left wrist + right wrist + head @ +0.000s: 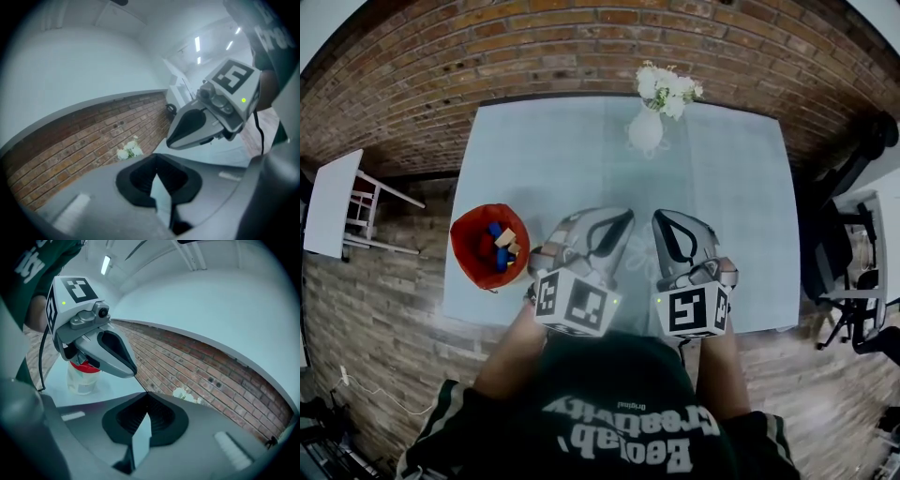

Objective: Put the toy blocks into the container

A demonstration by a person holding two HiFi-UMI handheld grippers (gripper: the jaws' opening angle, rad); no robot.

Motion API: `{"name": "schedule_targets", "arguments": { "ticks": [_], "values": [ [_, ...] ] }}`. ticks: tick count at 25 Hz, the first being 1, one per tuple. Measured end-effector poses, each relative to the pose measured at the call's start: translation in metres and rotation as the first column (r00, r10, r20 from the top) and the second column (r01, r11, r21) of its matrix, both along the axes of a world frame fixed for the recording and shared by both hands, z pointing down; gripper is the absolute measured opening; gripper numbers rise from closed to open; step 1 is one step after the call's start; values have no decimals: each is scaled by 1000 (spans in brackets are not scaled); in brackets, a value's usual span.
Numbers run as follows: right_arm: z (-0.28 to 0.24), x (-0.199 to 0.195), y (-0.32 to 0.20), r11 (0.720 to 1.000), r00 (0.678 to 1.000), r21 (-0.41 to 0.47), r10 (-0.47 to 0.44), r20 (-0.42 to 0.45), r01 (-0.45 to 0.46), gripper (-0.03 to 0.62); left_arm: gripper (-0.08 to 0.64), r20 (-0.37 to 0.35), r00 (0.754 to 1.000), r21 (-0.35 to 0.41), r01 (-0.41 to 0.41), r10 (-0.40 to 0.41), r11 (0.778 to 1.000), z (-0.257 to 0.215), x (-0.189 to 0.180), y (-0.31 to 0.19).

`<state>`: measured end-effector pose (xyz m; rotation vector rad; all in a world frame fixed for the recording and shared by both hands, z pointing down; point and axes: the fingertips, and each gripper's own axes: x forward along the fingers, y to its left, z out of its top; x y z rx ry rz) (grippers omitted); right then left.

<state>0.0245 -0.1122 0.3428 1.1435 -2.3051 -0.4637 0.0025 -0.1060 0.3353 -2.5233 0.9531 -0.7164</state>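
Observation:
The red container (490, 246) stands near the table's left edge with a blue block (495, 231) and wooden blocks (506, 239) inside it. It also shows behind the left gripper in the right gripper view, as a red container (83, 376). My left gripper (621, 218) and right gripper (666, 218) hover side by side over the table's near edge, to the right of the container. Both point toward the far side. The left gripper (157, 159) has its jaws together with nothing between them. So does the right gripper (147, 397). I see no loose block on the table.
A white vase of white flowers (649, 117) stands at the far middle of the pale table (544, 159), against a brick wall. Beyond the left edge is a white side table (333, 202). A dark office chair (848, 253) stands to the right.

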Motion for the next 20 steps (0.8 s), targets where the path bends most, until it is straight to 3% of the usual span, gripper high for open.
{"name": "schedule_targets", "arguments": {
  "ticks": [20],
  "values": [
    [3, 2, 6, 999, 999, -15, -38, -14, 38, 6, 2, 42, 999, 29, -19, 18, 999, -1, 6, 9]
  ]
}}
